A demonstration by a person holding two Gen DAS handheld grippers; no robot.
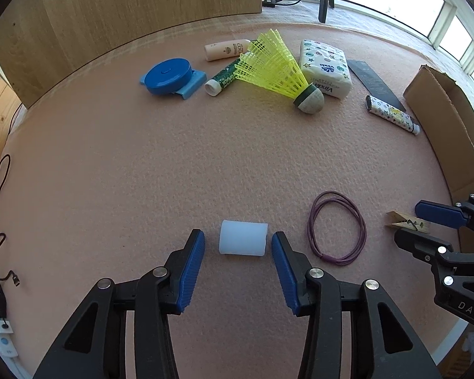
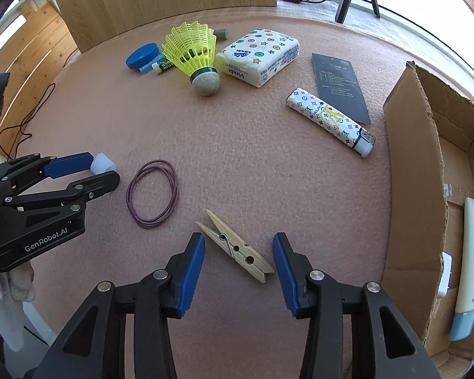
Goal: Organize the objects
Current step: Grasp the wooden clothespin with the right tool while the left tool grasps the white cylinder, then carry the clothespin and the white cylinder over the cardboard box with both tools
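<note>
A cardboard box (image 2: 414,189), right of the right gripper (image 2: 238,263), is seen holding a sunscreen tube (image 2: 469,268). Both grippers are spread wide: the right about a clothespin (image 2: 233,244), the left gripper (image 1: 238,263) about a white cylinder (image 1: 243,237).

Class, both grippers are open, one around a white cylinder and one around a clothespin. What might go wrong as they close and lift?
1. The white cylinder lies on its side between the left gripper fingers; a poor squeeze may make it roll or pop out.
2. The clothespin lies diagonally across the right gripper; closing may twist it rather than grip it.
3. The purple elastic loop lies close by and might snag.
</note>
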